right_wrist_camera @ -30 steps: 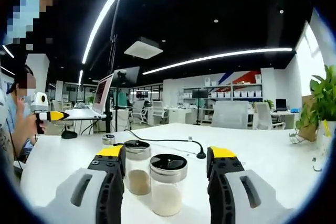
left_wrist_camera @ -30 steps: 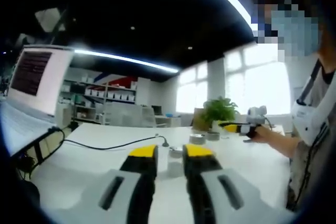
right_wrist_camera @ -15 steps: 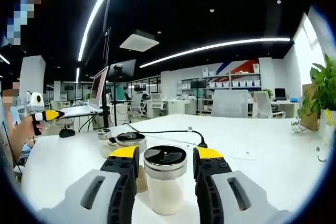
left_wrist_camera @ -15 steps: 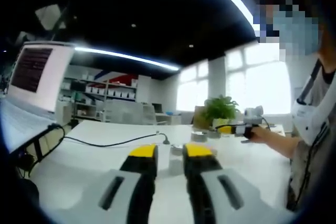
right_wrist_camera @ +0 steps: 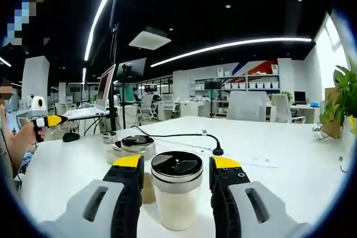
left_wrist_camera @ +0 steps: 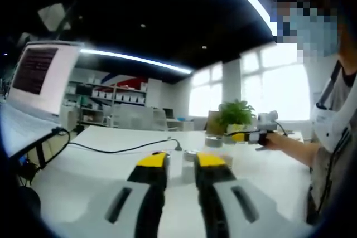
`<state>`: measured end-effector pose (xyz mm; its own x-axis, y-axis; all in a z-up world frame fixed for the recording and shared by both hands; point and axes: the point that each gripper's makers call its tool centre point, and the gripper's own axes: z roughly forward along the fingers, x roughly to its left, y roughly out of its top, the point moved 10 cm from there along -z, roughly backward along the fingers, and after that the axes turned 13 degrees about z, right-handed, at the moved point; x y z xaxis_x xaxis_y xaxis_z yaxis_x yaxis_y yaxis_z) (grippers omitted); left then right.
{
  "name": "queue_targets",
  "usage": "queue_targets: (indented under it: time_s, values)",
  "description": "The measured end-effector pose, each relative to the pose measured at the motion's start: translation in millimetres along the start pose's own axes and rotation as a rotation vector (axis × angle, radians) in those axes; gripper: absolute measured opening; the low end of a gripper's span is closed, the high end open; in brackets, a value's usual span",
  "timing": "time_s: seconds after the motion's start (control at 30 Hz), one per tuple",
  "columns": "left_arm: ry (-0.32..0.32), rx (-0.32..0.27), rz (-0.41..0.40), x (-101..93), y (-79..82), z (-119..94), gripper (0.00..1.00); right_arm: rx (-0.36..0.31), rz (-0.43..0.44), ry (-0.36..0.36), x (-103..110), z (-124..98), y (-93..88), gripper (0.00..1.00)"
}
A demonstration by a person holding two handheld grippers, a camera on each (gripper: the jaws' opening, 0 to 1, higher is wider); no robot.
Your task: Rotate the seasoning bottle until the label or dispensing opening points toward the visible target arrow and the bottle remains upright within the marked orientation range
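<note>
In the right gripper view, the right gripper (right_wrist_camera: 174,165) has its yellow-tipped fingers (right_wrist_camera: 128,161) close around the bottle (right_wrist_camera: 177,189), one on each side of its shiny lid; whether they press the glass I cannot tell. The bottle stands upright on the white surface (right_wrist_camera: 290,182) and holds pale powder. A second jar (right_wrist_camera: 137,146) with darker contents stands just behind on the left, and a black cable (right_wrist_camera: 184,136) lies farther off. A second ago the fingers stood wide apart and the bottle sat farther away. In the left gripper view, the left gripper (left_wrist_camera: 181,161) has its fingers nearly closed, holding nothing. Beyond are an open office, a monitor (left_wrist_camera: 42,76) on the left and a plant (left_wrist_camera: 235,114) by the windows.
</note>
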<state>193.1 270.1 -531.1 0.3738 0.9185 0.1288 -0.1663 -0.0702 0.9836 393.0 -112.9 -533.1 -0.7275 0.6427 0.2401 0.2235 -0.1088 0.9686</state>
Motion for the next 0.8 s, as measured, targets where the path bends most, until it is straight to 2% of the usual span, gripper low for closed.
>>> queue_targets:
  time_s: [0.4, 0.53, 0.8]
  values:
    - [-0.004, -0.005, -0.009, 3.6, -4.5, 0, 0.20, 0.002, 0.019, -0.010, -3, 7, -5.7, 0.45]
    - [0.002, 0.002, -0.010, 8.4, -6.5, -2, 0.20, 0.006, 0.022, 0.002, -1, 11, -7.4, 0.40]
    - [0.010, -0.005, -0.027, 13.0, -8.6, -1, 0.20, 0.000, 0.005, -0.017, 1, 13, -7.6, 0.39]
